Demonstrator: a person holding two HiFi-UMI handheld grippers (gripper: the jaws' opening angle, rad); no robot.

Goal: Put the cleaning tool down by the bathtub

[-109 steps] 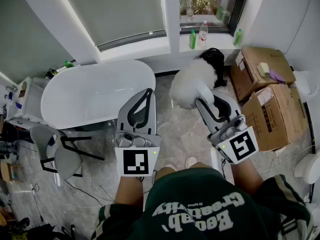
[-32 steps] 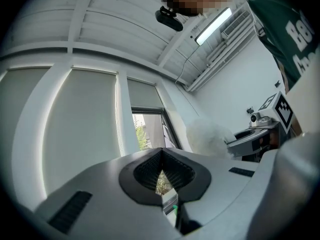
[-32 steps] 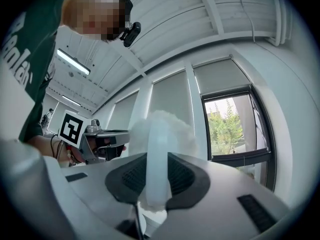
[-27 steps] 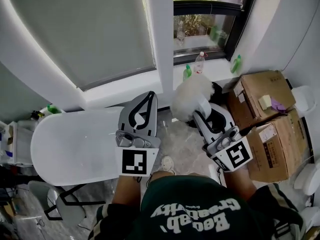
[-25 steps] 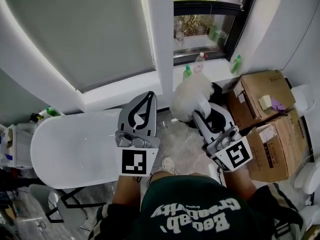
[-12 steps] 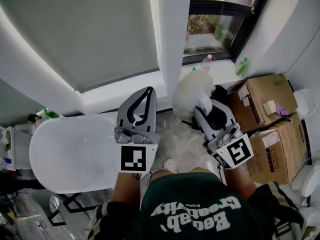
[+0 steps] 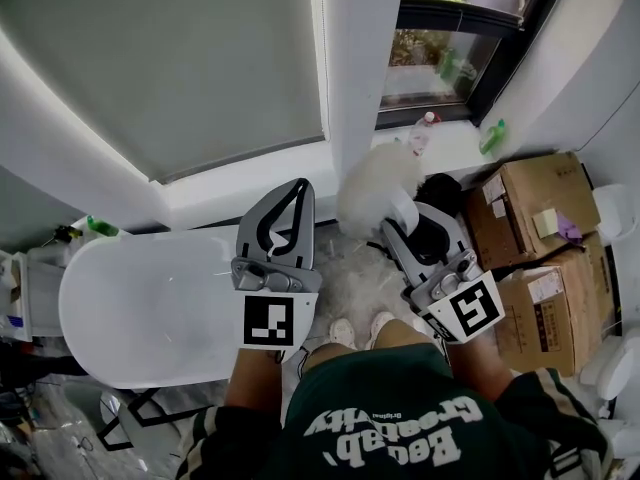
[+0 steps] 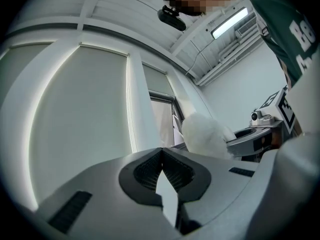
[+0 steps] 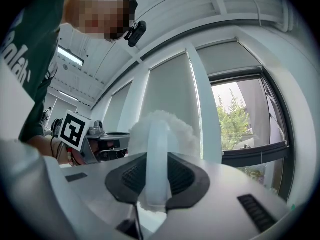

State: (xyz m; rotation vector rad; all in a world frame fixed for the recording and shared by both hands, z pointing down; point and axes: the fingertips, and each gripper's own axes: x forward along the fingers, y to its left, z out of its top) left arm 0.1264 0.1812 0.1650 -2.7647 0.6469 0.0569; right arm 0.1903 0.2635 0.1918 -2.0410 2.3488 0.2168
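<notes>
The cleaning tool is a fluffy white duster (image 7: 375, 180) on a pale handle (image 9: 156, 154). My right gripper (image 7: 404, 211) is shut on that handle, and the fluff (image 9: 162, 126) sticks out past the jaws. It is held in the air above the floor, right of the white bathtub (image 7: 140, 298). My left gripper (image 7: 297, 193) hangs over the tub's right end, jaws shut with nothing in them (image 8: 161, 156). In the left gripper view the duster (image 8: 204, 136) shows to the right.
Two cardboard boxes (image 7: 525, 203) (image 7: 555, 298) stand at the right. Bottles (image 7: 425, 131) (image 7: 492, 136) sit on the window sill beyond a white column (image 7: 360, 68). A black object (image 7: 442, 190) lies behind the duster. A small green bottle (image 7: 100, 226) stands at the tub's far left.
I have stepped closer to the window wall; the tub, once ahead, now lies under my left gripper. Both grippers travelled forward together, the right still holding the duster.
</notes>
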